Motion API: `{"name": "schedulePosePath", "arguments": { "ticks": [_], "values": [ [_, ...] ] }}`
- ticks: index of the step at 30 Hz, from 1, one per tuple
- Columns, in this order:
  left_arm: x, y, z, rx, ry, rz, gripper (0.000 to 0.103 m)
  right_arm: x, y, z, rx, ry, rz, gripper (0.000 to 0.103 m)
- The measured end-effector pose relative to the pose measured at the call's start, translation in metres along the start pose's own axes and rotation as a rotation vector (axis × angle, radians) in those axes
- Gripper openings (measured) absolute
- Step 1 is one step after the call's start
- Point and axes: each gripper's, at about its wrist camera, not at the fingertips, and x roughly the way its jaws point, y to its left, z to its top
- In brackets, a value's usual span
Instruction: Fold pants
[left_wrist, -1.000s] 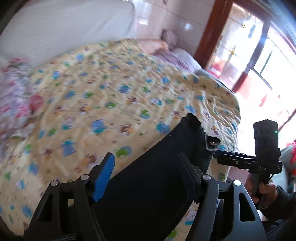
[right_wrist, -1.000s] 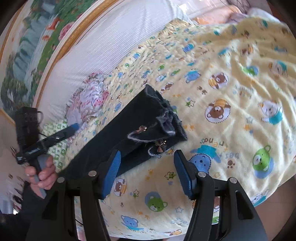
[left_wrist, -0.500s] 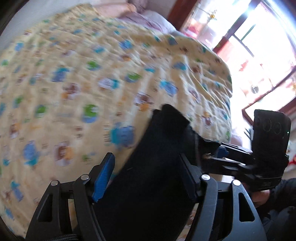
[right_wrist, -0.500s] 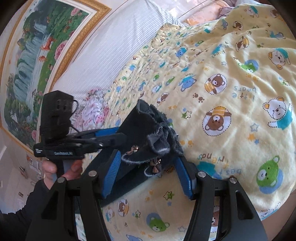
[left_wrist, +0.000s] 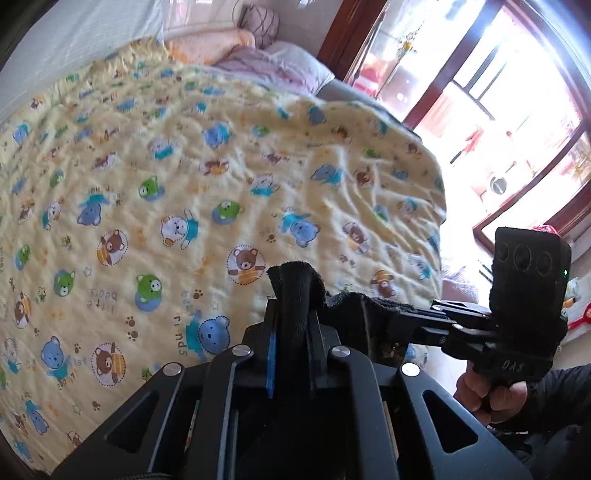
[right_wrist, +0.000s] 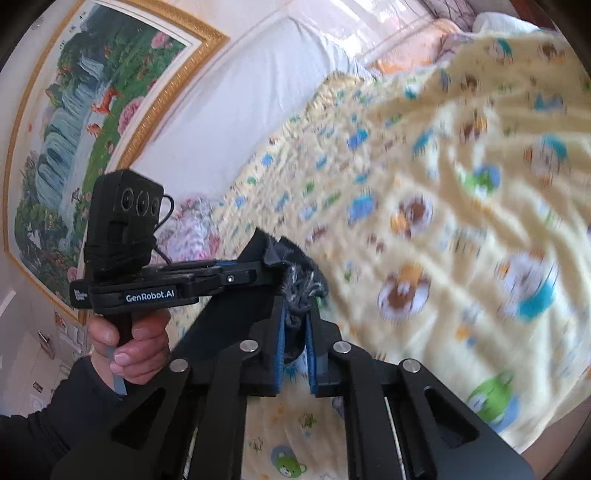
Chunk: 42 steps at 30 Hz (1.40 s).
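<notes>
Left gripper (left_wrist: 291, 328): jaws closing, pads pressed on a bunched edge of the dark pants (left_wrist: 295, 291), fabric standing up between them. Right gripper (right_wrist: 295, 332): jaws drawn in tight on the frayed hem end of the same garment (right_wrist: 301, 286), blue pads (right_wrist: 281, 343) flanking the cloth. Both grippers close together, side by side, each visible from the other's camera: right unit (left_wrist: 376, 325) at the right in the left wrist view, left unit (right_wrist: 258, 273) at the left in the right wrist view. Pants gathered between the two grips, above the near part of the yellow bear-print quilt (left_wrist: 184, 177); whether lifted clear of the quilt or resting on it not determinable. Right wrist view motion-blurred, so hem detail probably frayed denim. Person's hands (right_wrist: 129, 339) around both handles, dark sleeves. Framed painting (right_wrist: 74, 122) on the wall; window (left_wrist: 517, 110) beyond the bed.
</notes>
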Motion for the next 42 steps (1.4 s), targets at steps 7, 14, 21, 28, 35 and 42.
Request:
{"name": "schedulePosePath", "arguments": {
  "ticks": [7, 14, 21, 28, 35, 42],
  "values": [
    [-0.041, 0.005, -0.022, -0.053, -0.116, -0.075, 0.01, -0.007, 0.021, -0.005, -0.032, -0.016, 0.07, 0.01],
    [-0.082, 0.004, -0.05, -0.078, -0.21, -0.087, 0.01, -0.008, 0.05, -0.005, -0.067, -0.016, 0.155, 0.01],
    [-0.126, 0.018, -0.092, -0.149, -0.307, -0.093, 0.01, 0.009, 0.083, -0.018, -0.026, 0.058, 0.398, 0.01],
    [-0.16, 0.043, -0.147, -0.238, -0.401, -0.085, 0.01, 0.048, 0.13, -0.039, -0.057, 0.179, 0.515, 0.01],
    [-0.176, 0.075, -0.211, -0.35, -0.47, -0.082, 0.01, 0.098, 0.165, -0.068, -0.093, 0.325, 0.567, 0.01],
    [-0.168, 0.109, -0.26, -0.47, -0.481, -0.089, 0.01, 0.143, 0.176, -0.096, -0.095, 0.445, 0.555, 0.01]
  ]
}}
